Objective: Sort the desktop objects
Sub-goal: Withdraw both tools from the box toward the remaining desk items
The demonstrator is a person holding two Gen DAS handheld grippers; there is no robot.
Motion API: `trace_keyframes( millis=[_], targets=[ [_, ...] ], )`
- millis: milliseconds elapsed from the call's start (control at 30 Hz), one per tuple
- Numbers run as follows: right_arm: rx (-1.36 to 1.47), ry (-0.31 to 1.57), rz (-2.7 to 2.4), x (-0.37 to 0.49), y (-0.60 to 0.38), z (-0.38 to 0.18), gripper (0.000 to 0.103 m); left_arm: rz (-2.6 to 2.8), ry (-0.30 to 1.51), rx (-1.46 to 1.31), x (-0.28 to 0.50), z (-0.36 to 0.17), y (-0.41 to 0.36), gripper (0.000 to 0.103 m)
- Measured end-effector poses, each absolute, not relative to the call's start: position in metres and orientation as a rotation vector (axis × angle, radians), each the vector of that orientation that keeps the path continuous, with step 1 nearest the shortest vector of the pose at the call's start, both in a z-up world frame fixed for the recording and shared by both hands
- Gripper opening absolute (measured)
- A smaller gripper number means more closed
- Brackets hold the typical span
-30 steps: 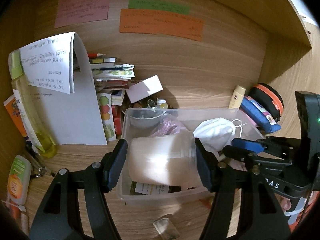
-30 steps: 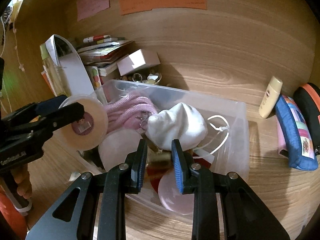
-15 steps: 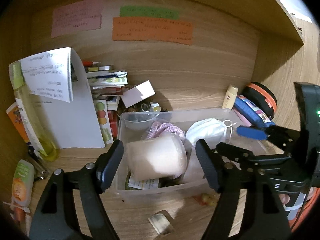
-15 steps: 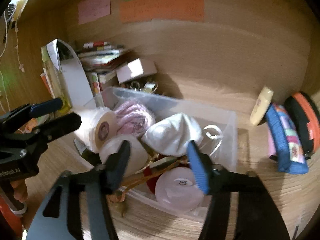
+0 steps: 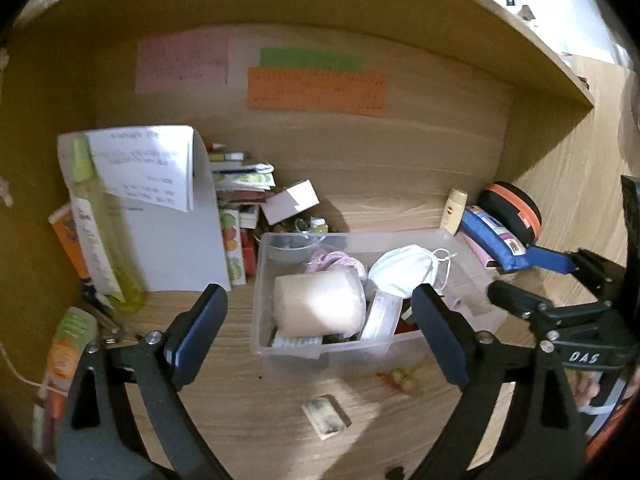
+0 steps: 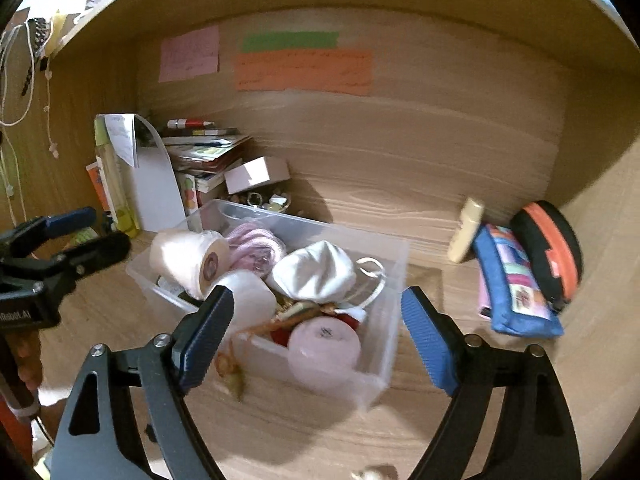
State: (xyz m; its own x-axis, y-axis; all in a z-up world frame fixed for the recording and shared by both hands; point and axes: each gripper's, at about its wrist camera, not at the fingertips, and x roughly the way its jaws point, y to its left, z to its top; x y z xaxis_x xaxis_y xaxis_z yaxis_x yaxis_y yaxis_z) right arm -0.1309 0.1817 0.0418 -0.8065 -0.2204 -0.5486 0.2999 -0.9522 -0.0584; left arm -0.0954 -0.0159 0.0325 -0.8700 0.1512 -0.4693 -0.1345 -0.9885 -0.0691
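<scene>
- A clear plastic bin (image 5: 320,354) sits on a wooden desk (image 5: 240,408) inside a wooden alcove, crammed with small things.
- Inside it: a pale roll (image 5: 320,306) lying on its side at the left end, a pink cord bundle (image 6: 256,240) behind it, a white face mask (image 5: 404,270) on top toward the right, and a round pink lid (image 6: 324,346) at the near corner.
- The left gripper (image 5: 320,334) hovers above the bin, its jaws opening — nothing is clamped between them.
- The right gripper (image 6: 318,330) also hovers over the bin, jaws opening and empty.
- On the desk in front of the bin lie a small square packet (image 5: 326,422) and a tangle of reddish string (image 6: 232,368).
- Left of the bin stand a white file holder (image 5: 176,248), a yellow-green bottle (image 5: 100,236) and a stack of books (image 6: 204,152).
- To the right lie a blue pouch (image 6: 516,292), a black case with an orange zip (image 6: 554,256) and a cream tube (image 6: 466,236).
- Pink, green and orange notes (image 5: 316,92) are stuck to the back wall.
</scene>
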Motion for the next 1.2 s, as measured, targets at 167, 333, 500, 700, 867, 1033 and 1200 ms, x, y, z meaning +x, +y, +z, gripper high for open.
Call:
trace_keyframes(
  millis=[167, 333, 500, 700, 867, 1033, 1200],
  targets=[
    [0.814, 0.181, -2.774, -0.11, 0.199, 0.042, 0.084, 2.918, -0.048, -0.751, -0.081, 0.03, -0.025, 0.096],
    [0.85, 0.15, -2.806, -0.093, 0.222, 0.036, 0.084, 2.915, -0.029, -0.842, -0.075, 0.011, -0.032, 0.097],
    [0.93, 0.155, -2.825, -0.084, 0.241, 0.019, 0.084, 2.868, 0.042, -0.969, -0.078, -0.019, -0.032, 0.097],
    [1.056, 0.136, -2.788, -0.077, 0.253, -0.007, 0.084, 2.742, 0.253, -1.06, -0.083, -0.05, -0.021, 0.097],
    [1.098, 0.135, -2.772, -0.072, 0.255, -0.022, 0.084, 2.655, 0.217, -1.143, -0.092, -0.066, -0.016, 0.089],
    [1.154, 0.172, -2.743, -0.07, 0.251, -0.038, 0.084, 2.596, 0.216, -1.221, -0.102, -0.076, -0.007, 0.079],
    [1.197, 0.198, -2.706, -0.075, 0.246, -0.049, 0.084, 2.571, 0.176, -1.271, -0.109, -0.08, -0.008, 0.075]
  ],
)
